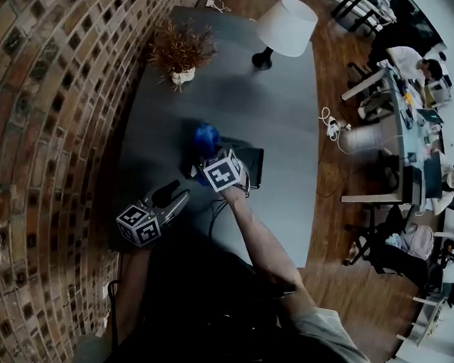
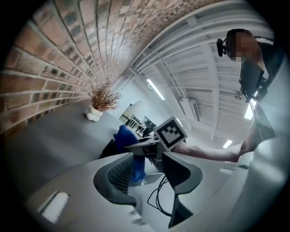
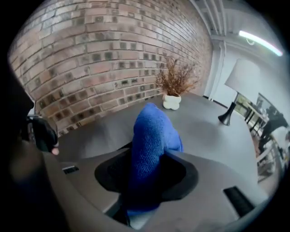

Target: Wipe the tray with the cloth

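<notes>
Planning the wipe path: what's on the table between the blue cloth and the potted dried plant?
Nothing: bare grey table runs from the cloth to the potted plant, as the head view shows.

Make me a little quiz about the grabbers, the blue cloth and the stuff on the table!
1. True or false: the right gripper is clamped on the blue cloth.
2. Which stands closest to the brick wall? A) lamp B) dried plant in its white pot C) tray
3. Fill in: the jaws of the left gripper stand ____, with nothing between them.
Key: 1 true; 2 B; 3 open.
</notes>
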